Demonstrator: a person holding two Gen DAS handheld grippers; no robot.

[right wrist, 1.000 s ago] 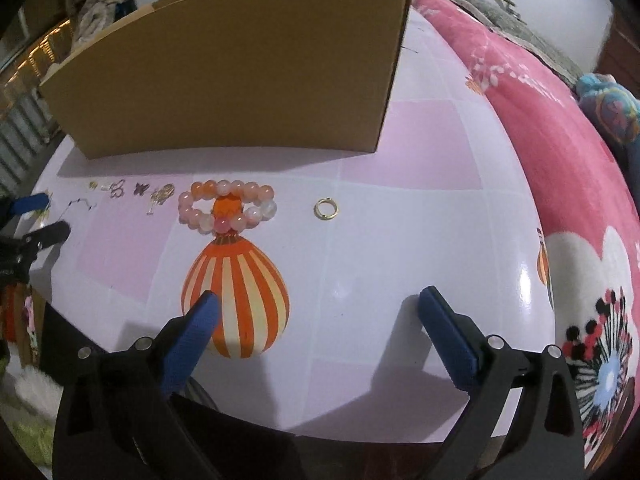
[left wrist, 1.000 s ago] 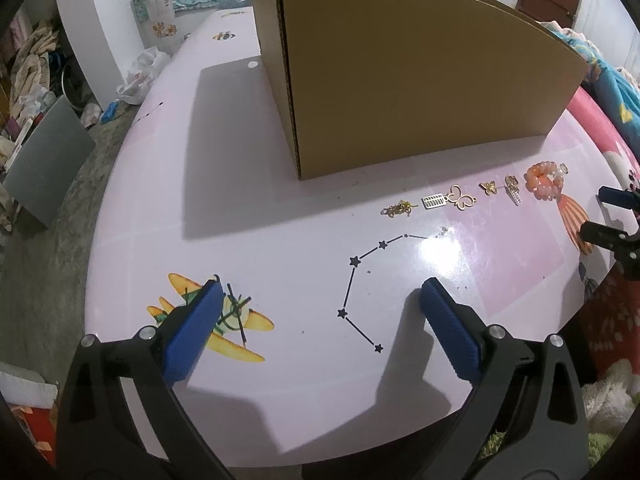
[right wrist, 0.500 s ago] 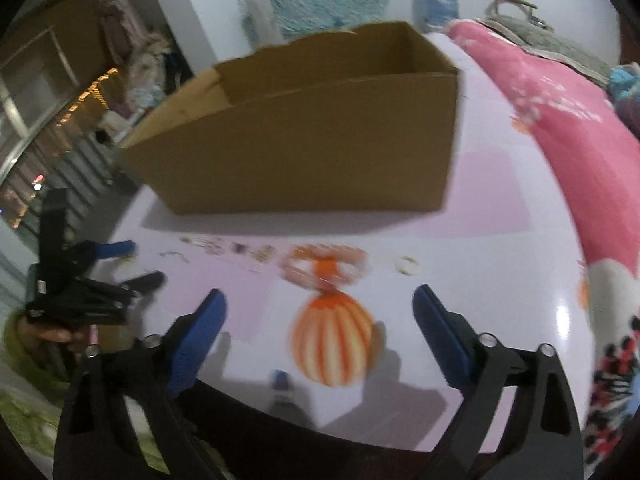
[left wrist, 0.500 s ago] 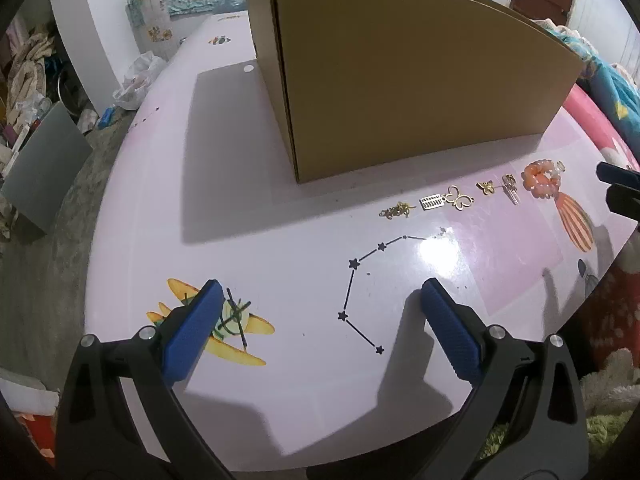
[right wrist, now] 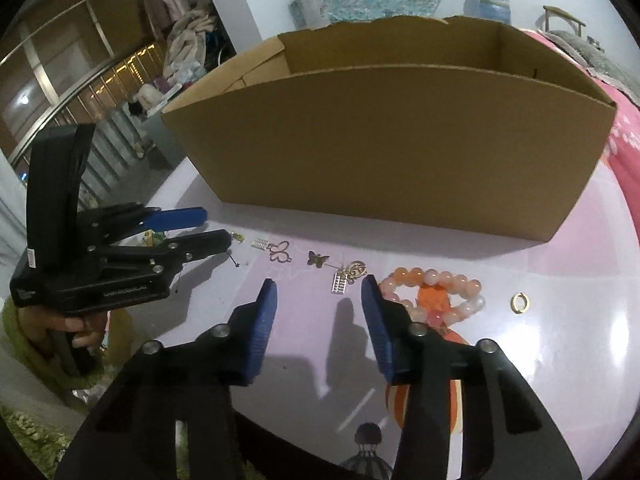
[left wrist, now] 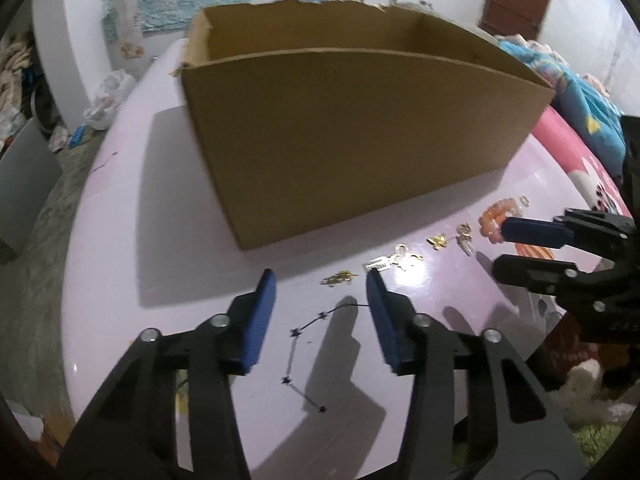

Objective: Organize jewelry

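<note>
Jewelry lies in a row on the pink table in front of a cardboard box [right wrist: 380, 140] [left wrist: 360, 128]: a gold chain charm [left wrist: 339, 278], a butterfly outline charm [right wrist: 281, 252], a small butterfly [right wrist: 318, 258], a ladder-like charm [right wrist: 338, 282], a gold pendant [right wrist: 356, 270], an orange bead bracelet [right wrist: 432, 284] [left wrist: 498, 216] and a gold ring [right wrist: 520, 303]. My left gripper [left wrist: 320, 280] [right wrist: 216, 226] hovers just short of the chain charm. Its jaws are closing on nothing. My right gripper [right wrist: 319, 284] [left wrist: 504, 248] hovers near the ladder-like charm, its jaws closing, nothing between them.
The box is open on top and stands right behind the row. A hand in a green sleeve [right wrist: 76, 326] holds the left gripper at the table's near-left edge. A pink flowered blanket [right wrist: 624, 132] lies at the right. The table [left wrist: 120, 240] carries printed balloon and star pictures.
Both grippers' jaws have narrowed from wide apart. Both views have tilted up, so the box's inside shows. The right gripper has shifted left, toward the left gripper and the small charms.
</note>
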